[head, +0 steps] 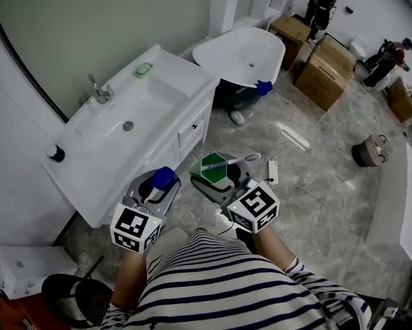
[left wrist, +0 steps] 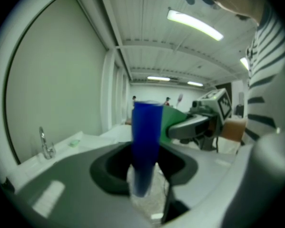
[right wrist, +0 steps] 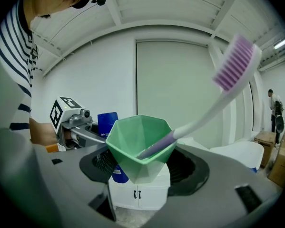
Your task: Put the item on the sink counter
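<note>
My left gripper (head: 157, 186) is shut on an upright blue bottle (head: 164, 177), held in the air just in front of the white sink counter (head: 166, 82). In the left gripper view the blue bottle (left wrist: 147, 137) stands between the jaws. My right gripper (head: 221, 179) is shut on a green faceted cup (head: 213, 166) with a purple toothbrush (head: 241, 159) leaning in it. In the right gripper view the cup (right wrist: 140, 146) fills the jaws and the toothbrush (right wrist: 229, 72) slants up to the right. The two grippers hang side by side, close together.
The counter carries a chrome faucet (head: 99, 90), a basin drain (head: 128, 125), a green soap (head: 144, 69) and a black round thing (head: 55, 153). A white bathtub (head: 243, 55) and cardboard boxes (head: 322, 64) stand beyond. People are at the far right. Cabinet doors sit below the counter.
</note>
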### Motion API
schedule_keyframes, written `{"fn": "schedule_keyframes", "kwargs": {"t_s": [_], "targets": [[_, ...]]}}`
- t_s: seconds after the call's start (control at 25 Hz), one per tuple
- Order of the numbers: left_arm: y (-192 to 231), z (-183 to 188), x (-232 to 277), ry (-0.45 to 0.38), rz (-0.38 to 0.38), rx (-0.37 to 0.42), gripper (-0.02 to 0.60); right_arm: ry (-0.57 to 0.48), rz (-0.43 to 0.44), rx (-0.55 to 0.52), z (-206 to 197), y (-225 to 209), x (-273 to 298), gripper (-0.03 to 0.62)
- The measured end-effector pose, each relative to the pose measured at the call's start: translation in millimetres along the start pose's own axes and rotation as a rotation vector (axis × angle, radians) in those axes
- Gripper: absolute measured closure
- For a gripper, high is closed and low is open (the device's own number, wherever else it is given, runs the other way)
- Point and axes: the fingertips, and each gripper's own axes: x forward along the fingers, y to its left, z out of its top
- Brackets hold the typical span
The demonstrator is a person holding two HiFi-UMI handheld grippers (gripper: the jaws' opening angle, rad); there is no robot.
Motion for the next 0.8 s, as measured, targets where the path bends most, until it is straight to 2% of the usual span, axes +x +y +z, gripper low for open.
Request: {"fn": "schedule_keyframes", "kwargs": {"t_s": [0.44, 0.8], "targets": [[49, -1, 34, 0.0, 0.039, -0.016, 0.423, -0.001, 0.037, -0.01, 1, -35, 39, 0.286], [128, 8, 92, -0.016, 0.037, -0.043, 0.423, 0.027, 0.044, -0.026, 13, -103, 111, 0.286]]}}
